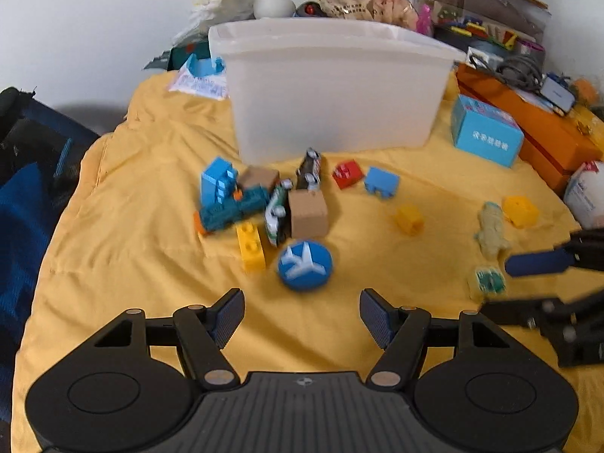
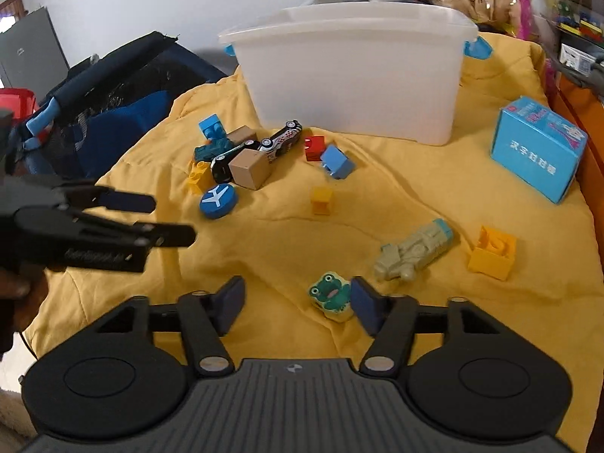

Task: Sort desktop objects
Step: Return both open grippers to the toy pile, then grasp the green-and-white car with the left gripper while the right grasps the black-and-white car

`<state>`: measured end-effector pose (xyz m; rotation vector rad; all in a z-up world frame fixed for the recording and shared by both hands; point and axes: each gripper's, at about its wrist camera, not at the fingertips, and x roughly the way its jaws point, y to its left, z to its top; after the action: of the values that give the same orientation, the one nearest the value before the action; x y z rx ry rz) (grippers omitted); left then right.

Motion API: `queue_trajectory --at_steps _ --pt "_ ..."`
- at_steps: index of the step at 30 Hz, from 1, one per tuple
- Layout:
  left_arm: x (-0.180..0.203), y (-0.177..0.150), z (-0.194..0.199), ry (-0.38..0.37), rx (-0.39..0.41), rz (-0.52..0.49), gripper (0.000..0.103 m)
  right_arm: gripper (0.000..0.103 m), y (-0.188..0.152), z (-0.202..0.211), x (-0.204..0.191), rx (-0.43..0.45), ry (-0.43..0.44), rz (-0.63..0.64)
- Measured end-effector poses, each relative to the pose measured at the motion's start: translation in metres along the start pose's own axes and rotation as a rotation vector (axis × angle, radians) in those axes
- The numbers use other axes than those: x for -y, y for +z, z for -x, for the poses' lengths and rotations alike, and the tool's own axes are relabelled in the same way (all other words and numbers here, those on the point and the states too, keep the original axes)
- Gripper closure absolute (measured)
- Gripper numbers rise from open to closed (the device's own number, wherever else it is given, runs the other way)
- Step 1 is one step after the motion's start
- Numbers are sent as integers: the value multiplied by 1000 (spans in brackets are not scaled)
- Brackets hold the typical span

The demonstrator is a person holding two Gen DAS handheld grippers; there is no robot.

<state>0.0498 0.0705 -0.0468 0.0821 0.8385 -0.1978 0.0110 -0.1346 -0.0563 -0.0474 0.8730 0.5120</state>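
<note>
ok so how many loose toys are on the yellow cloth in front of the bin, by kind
plastic bricks: 6
toy cars: 2
wooden cubes: 2
teal train: 1
plane disc: 1
frog block: 1
grey-green figure: 1
total: 14

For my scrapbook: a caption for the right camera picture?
Open right gripper beside frog toy on yellow cloth.

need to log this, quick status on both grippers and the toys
Left gripper open, empty, just short of blue airplane disc. Right gripper open, frog toy between its fingers, not clamped. White bin behind, path clear.
</note>
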Motion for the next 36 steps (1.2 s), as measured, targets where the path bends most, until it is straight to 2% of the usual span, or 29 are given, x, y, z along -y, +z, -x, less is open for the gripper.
queue_trajectory --at_steps 6,7,9,10,14,18,21,24,25,27,28,30,33,36 --pt "-33 36 -9 30 89 44 33 41 -2 -1 -2 -14 -9 21" --pt "-38 42 -14 29 85 42 33 41 -2 -2 -1 -20 -3 16" --pt "-45 54 -28 -15 14 32 49 41 -4 -3 0 -26 -2 10" --pt "-45 57 -31 -42 -4 28 60 41 -4 -4 -1 -27 -8 11" --pt "-22 55 -32 -78 -21 -55 61 41 -2 -6 -3 -17 -31 21" --pt "-15 53 -48 -55 -47 -92 61 41 5 -8 -5 -9 -47 38" --pt "-17 55 -58 -85 -57 -97 61 43 20 -12 -9 12 -58 76" --pt "-23 50 -75 -127 -83 -88 65 53 47 -24 -7 31 -33 42" --pt "-24 49 -74 -133 -66 -88 76 53 57 -29 -6 38 -19 16" --pt "-30 48 -68 -160 -52 -49 80 53 75 -39 -7 57 -12 8" --pt "-33 46 -63 -168 -37 -33 86 53 85 -46 -10 65 -26 24" --pt "-35 42 -53 -168 -13 -30 87 53 98 -59 -13 75 -37 37" --pt "-37 33 -42 -155 0 -19 87 53 114 -83 -10 62 -46 -20" --pt "-37 26 -25 -133 26 -21 87 54 121 -106 -12 39 -98 -17"
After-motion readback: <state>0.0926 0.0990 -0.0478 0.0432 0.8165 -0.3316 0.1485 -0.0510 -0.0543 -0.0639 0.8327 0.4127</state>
